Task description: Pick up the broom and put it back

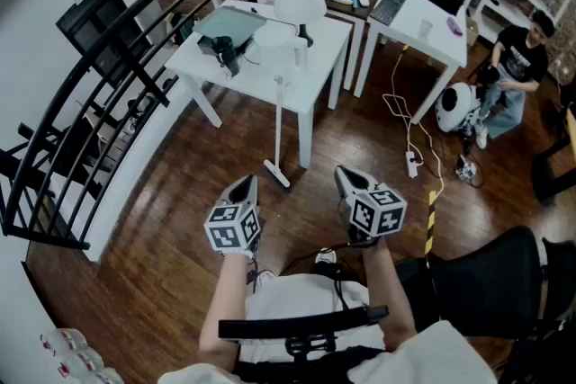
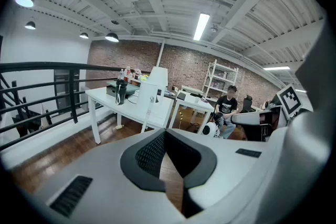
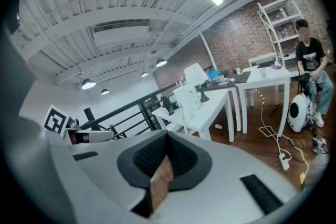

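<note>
- The left claw and the right claw hover side by side over the wooden floor. Each has its jaws pressed together and holds nothing.
- The broom stands ahead of both claws, a little nearer to the left one. Its white handle leans on the front edge of the white table, and its head rests on the floor.
- Between the claws and the broom head there is only open floor.
- Left of the left claw, well apart, runs a black railing.
- Ahead and to the right of the right claw, a power strip with its cable lies on the floor, near a second white table.
- Near the right claw on its right side is a yellow-black strip, and beyond it a black chair.
- Far to the right, a seated person is beside a white round device.
</note>
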`<state>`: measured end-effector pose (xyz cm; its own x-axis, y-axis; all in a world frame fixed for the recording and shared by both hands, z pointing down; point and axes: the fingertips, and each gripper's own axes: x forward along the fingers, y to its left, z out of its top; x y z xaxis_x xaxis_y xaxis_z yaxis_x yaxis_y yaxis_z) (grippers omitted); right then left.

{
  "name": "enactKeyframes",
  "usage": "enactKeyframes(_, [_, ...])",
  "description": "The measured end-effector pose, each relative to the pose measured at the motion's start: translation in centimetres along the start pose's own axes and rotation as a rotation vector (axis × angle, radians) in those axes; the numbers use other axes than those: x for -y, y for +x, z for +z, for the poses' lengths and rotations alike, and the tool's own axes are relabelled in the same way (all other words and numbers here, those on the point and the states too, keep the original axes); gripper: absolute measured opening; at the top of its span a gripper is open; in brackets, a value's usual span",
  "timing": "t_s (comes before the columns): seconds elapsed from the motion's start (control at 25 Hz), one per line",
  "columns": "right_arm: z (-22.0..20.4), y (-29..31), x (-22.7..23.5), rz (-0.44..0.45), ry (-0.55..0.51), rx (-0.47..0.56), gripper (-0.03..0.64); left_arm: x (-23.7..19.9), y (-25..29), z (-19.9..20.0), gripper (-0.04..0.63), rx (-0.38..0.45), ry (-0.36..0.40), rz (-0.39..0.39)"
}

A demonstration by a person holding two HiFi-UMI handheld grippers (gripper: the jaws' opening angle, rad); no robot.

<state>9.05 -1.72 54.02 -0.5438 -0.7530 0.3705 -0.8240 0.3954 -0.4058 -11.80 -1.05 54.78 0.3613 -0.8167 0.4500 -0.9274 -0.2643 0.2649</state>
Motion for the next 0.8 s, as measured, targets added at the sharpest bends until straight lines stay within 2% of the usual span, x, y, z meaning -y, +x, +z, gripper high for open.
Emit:
enactKeyframes(0.36, [0.4, 0.1, 4.8, 0.044, 0.053, -0.005, 0.014, 2.0, 4.0, 0.1, 0.008, 0.039, 0.002, 0.059])
enactKeyframes(0.4, [0.4, 0.3, 5.1, 0.049, 0.056, -0.007, 0.014, 1.9, 4.6, 0.2, 0.029, 0.040, 0.001, 0.062])
enactKeyframes(0.48, [0.9, 1.1, 5.4, 0.057, 0.064, -0.009, 0.014, 1.4, 6.2, 0.6, 0.114, 0.033, 0.005, 0.066])
enactKeyframes(0.6, [1.7, 2.8, 5.8, 0.058, 0.063, -0.014, 0.014, 0.2, 9.2, 1.8, 0.119, 0.020, 0.022, 0.071])
enactKeyframes(0.8, [2.9, 5.7, 7.1, 0.013, 0.059, -0.023, 0.014, -1.4, 15.4, 3.6, 0.218, -0.005, 0.042, 0.016])
